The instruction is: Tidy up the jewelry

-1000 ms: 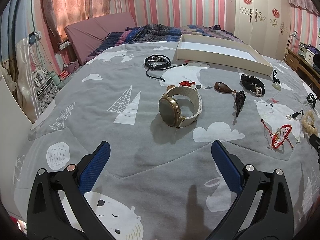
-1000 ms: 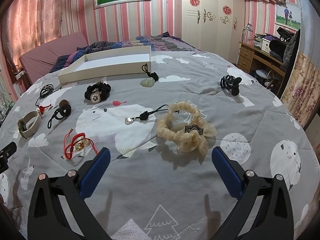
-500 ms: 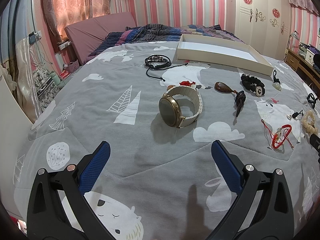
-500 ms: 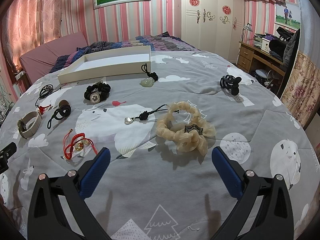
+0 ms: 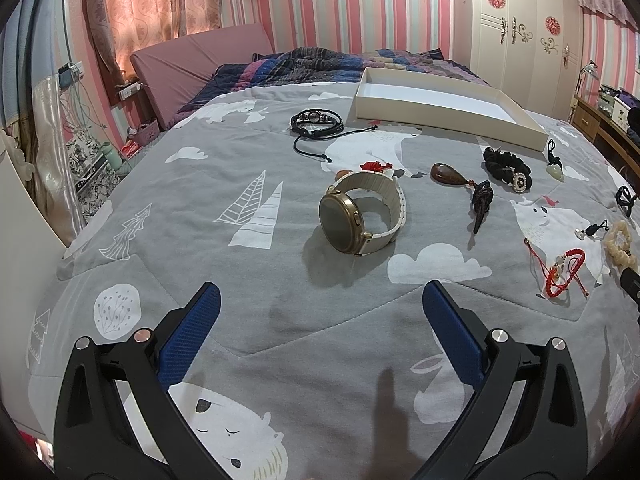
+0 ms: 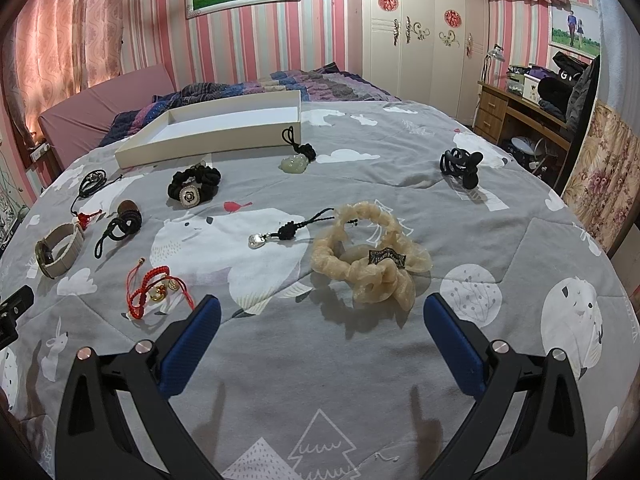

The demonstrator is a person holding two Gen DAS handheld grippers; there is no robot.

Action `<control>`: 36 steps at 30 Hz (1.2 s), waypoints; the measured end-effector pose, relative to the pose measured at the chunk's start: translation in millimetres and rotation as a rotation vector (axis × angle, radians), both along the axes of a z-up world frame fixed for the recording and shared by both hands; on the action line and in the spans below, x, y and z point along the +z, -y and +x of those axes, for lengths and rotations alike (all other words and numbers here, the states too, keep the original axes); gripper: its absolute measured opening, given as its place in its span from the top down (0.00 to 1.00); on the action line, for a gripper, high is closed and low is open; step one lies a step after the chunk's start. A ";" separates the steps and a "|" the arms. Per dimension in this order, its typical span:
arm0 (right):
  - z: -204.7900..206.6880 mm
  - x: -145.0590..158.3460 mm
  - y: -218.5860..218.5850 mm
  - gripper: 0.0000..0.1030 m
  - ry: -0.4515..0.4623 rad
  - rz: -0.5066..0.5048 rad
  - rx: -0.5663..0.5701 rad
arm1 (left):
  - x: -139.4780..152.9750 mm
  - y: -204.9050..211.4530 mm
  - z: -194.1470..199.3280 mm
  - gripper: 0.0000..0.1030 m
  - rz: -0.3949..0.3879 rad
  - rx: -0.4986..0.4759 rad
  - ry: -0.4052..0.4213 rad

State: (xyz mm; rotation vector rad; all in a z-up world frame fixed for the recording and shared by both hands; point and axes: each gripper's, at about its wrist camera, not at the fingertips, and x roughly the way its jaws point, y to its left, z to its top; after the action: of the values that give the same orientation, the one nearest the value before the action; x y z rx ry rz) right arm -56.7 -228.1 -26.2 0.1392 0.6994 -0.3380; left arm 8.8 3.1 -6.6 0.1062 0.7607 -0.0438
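Two grippers hover over the bedspread (image 5: pixel 248 176), both spread wide with nothing between their blue pads. Left gripper (image 5: pixel 320 306) points at the watch (image 5: pixel 362 214), which stands on edge just ahead of it, apart from the fingers. Beyond the watch lies a black cord bracelet (image 5: pixel 316 122), and past that the white tray (image 5: pixel 444 110), holding nothing that I can see. Right gripper (image 6: pixel 320 318) faces the cream scrunchie (image 6: pixel 370 258), near its tips but not touching. Left of the scrunchie sit a silver pendant (image 6: pixel 258 240) and a red bracelet (image 6: pixel 154 284); a black hair claw (image 6: pixel 460 164) lies beyond, to the right. The tray's far corner is hard to read.
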 end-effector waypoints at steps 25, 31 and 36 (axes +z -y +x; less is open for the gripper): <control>5.3 17.3 47.2 0.02 -0.015 0.151 0.056 | 0.2 6.8 19.1 0.03 0.024 -0.008 -0.082; 12.6 33.6 71.4 0.02 -0.018 0.119 0.024 | 21.9 17.5 24.8 0.03 -0.019 -0.053 -0.050; 22.8 47.4 70.7 0.02 -0.004 0.074 0.041 | 36.9 29.7 37.5 0.03 -0.003 -0.085 -0.038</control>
State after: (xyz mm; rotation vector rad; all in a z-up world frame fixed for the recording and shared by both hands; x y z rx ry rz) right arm -33.8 -298.8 21.1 0.1945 0.7180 -0.2728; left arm 46.3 -26.6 30.3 0.1347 0.7935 -0.1281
